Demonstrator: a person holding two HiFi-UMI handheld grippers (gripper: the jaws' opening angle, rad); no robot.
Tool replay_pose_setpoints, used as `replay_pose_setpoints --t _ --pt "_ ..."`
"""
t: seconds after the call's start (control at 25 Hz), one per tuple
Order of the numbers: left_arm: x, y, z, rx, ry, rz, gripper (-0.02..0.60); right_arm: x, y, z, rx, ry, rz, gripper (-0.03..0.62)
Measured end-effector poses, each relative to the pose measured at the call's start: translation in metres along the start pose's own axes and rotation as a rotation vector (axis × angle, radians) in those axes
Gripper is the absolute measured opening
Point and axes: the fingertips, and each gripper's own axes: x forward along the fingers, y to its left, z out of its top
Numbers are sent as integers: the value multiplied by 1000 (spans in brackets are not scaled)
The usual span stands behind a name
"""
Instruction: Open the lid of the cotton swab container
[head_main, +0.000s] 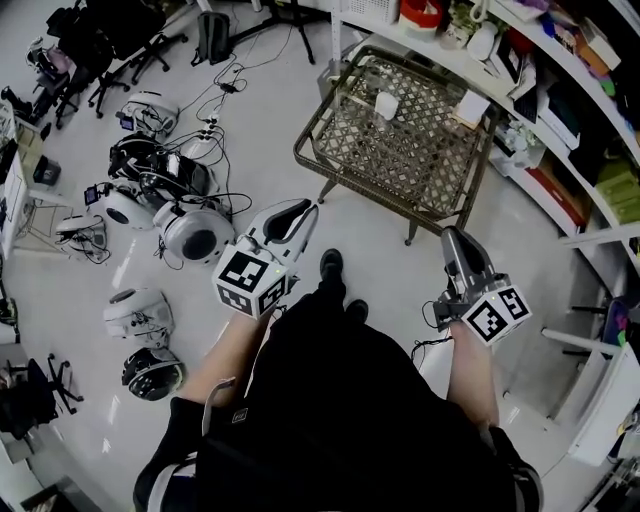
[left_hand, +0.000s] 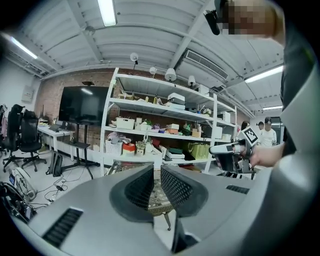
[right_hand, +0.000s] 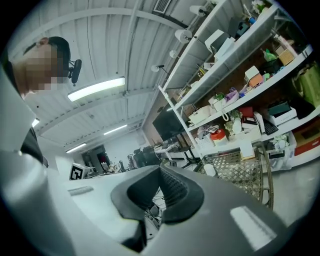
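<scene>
Well beyond the left gripper (head_main: 301, 208) stands the container (head_main: 386, 105).

Bright even light from ceiling tube lamps (left_hand: 107, 12), strong fisheye bending, dark vignetted corners, soft blurred edges

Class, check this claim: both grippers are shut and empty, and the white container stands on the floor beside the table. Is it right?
No. The white container stands on the table, not on the floor; the head view shows it. The left gripper and the right gripper are shut and empty.
</scene>
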Motion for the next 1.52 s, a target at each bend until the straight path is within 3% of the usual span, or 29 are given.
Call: replay_pose_setpoints --t 0.32,0.56,0.84,1.08,1.2,1.32,1.52 --pt "63 68 19 -13 -19 -13 46 84 -31 35 -38 -2 -13 11" --pt "113 100 37 31 -3 -68 46 136 -49 49 -68 25 -31 11" --pt "155 106 39 15 20 -58 46 156 -87 50 -61 102 -26 11" --pt "176 100 34 -25 33 8 46 155 -119 65 -72 112 17 11" --pt "193 99 34 -2 55 15 46 161 -132 71 -70 119 44 12" --pt "220 100 29 24 87 -27 48 170 -144 74 -58 128 58 12" --pt "262 128 3 73 146 -54 77 192 -160 68 -43 164 43 14"
